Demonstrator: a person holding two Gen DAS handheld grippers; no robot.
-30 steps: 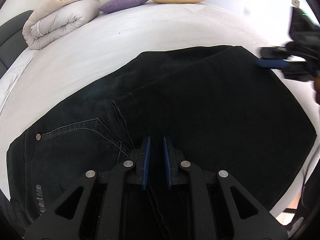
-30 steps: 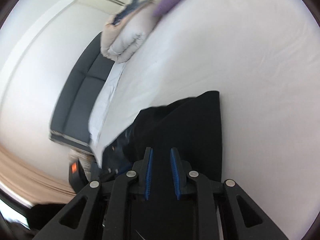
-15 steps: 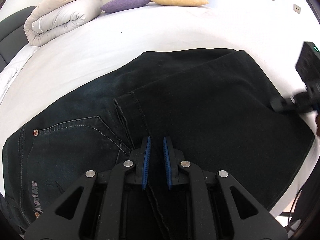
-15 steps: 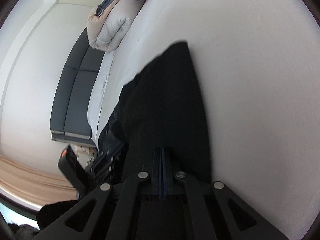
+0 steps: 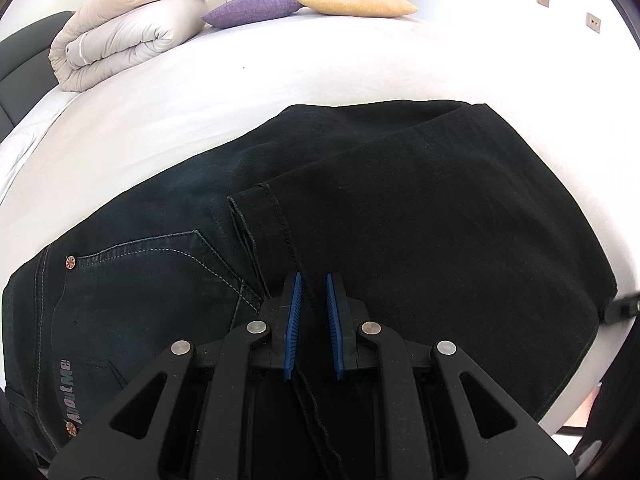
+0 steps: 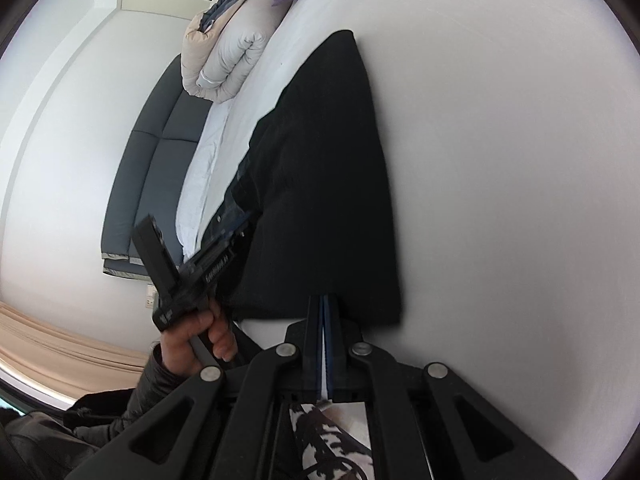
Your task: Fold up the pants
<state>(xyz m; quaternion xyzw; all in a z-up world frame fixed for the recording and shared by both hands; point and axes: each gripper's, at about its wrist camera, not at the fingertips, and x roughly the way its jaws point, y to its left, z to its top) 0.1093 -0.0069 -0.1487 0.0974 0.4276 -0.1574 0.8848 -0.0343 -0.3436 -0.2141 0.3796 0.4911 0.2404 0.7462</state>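
Black jeans [image 5: 360,208] lie folded on the white bed [image 5: 248,80], legs doubled over the seat, hem [image 5: 256,208] near the back pocket [image 5: 152,276]. My left gripper [image 5: 311,284] hovers over the hem with a narrow gap between its blue pads, holding nothing. My right gripper [image 6: 322,300] is shut and empty, just off the near edge of the jeans [image 6: 320,184]. The left gripper [image 6: 208,264] and the hand holding it show in the right wrist view.
A rolled beige duvet [image 5: 120,36], a purple pillow [image 5: 252,8] and a yellow pillow [image 5: 356,0] lie at the far end of the bed. A dark headboard [image 6: 148,168] stands at the left. The bed edge runs near the right gripper.
My right gripper closed and drew back from the far corner of the jeans to their near edge. The left gripper stayed over the hem.
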